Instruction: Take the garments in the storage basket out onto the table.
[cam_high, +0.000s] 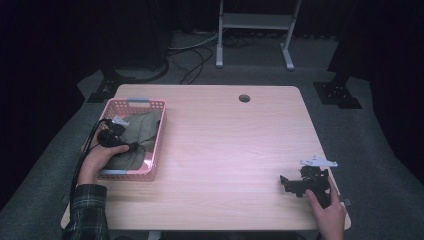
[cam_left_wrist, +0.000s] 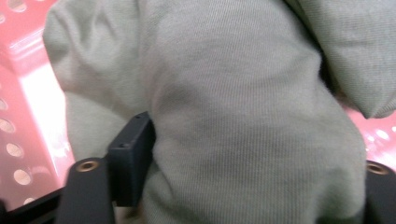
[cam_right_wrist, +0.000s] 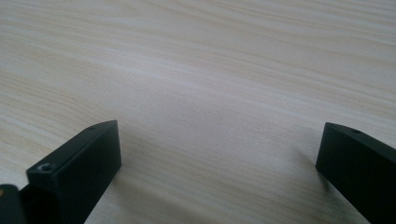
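Nearest the camera in the high view, two forearms came in from the bottom edge, one in a plaid sleeve (cam_high: 87, 210) at the left and one bare hand at the right, each holding one gripper. The right gripper (cam_high: 287, 184) lay low on the wooden table (cam_high: 230, 140) near its front right corner, well apart from everything else, its jaws released and spread wide with nothing between them; the right gripper view confirmed this, showing two black jaws far apart over bare pale wood grain. The left gripper (cam_high: 134, 147) reached into the one pink basket (cam_high: 159, 142) at the table's left side. From above, its jaws were lost against the dark cloth, so the grip could not be read there. The left gripper view supplied what the high view lacked: a fold of the olive-green garment (cam_left_wrist: 243, 121) bulged between the two black jaws, the left pad pressed against the fabric and the right one buried behind it, so the gripper was clenched on the cloth. That close view also showed the basket's perforated pink wall and floor beside the cloth. The high view alone showed that the single garment (cam_high: 135, 135) lay crumpled inside the basket, covering most of its floor. Farther off, one round hole (cam_high: 244, 98) pierced the table near its back edge, and beyond it stood a white metal stand (cam_high: 255, 30) on the grey floor.
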